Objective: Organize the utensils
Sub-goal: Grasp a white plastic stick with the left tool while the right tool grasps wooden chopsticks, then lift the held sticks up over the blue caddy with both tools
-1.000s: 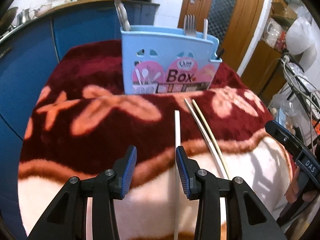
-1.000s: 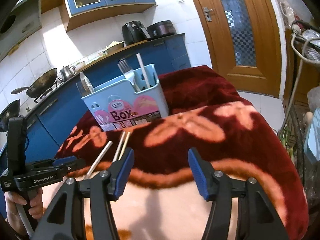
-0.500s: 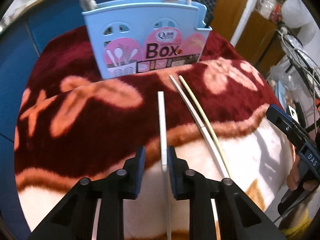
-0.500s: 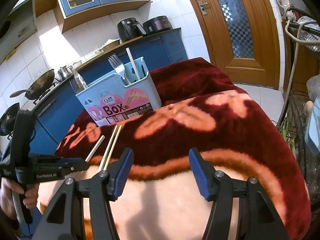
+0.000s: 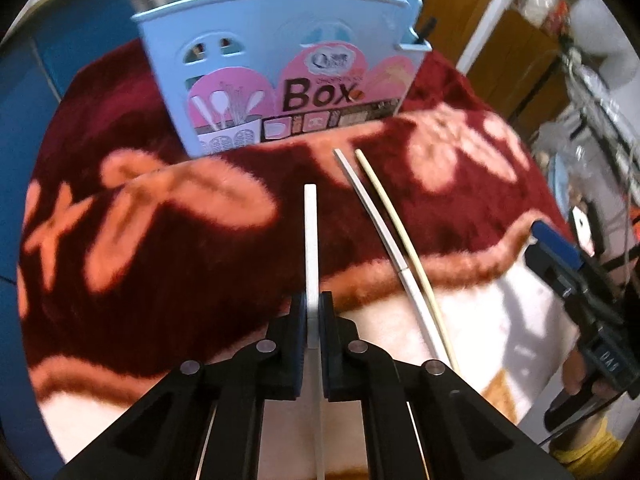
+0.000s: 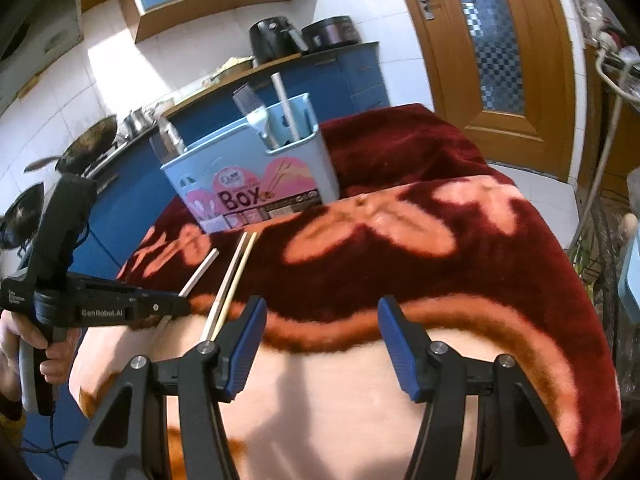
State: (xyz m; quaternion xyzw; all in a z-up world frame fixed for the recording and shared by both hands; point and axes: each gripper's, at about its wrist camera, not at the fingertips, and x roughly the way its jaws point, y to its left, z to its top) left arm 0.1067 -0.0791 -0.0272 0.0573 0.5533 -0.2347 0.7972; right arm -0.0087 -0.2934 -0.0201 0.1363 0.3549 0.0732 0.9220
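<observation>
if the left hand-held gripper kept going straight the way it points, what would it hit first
Probably the blue utensil box. The left hand-held gripper, shut on the white chopstick, points at its front wall, only blanket between; depth is unclear.

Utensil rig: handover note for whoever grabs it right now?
Left gripper: jaws shut on the white chopstick, which points toward the blue utensil box; whether it is off the blanket yet is unclear.
Right gripper: jaws open, holding nothing, over the blanket's pale part.
Two more loose chopsticks, a grey-white one and a yellowish one, lie side by side on the blanket just right of the held one.
Done: the box already holds a fork, another white chopstick and a metal utensil.
Left: drop the held chopstick in the box, then the other two.
</observation>
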